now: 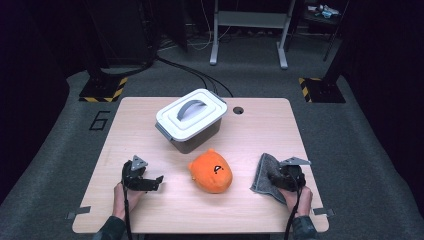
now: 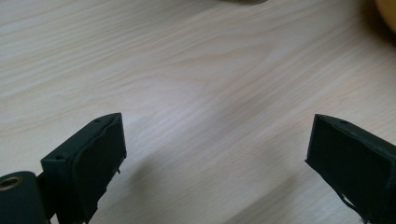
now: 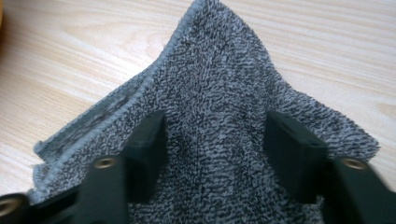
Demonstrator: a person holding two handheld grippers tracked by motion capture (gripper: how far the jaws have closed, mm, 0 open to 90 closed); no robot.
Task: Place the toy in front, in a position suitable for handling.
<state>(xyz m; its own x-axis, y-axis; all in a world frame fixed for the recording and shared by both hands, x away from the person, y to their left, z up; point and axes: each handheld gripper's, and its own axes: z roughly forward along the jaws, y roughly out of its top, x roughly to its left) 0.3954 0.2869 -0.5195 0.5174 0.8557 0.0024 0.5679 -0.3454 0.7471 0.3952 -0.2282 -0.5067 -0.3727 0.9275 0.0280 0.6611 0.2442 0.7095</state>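
The grey towel lies crumpled on the right side of the bench, just right of the orange plush toy. The right gripper sits low over the towel, its fingers partly apart with the cloth bunched between them, pads not pressing it. Across the bench, the left gripper rests over bare wood with fingers wide and nothing between them. Behind the toy stands a lidded grey box
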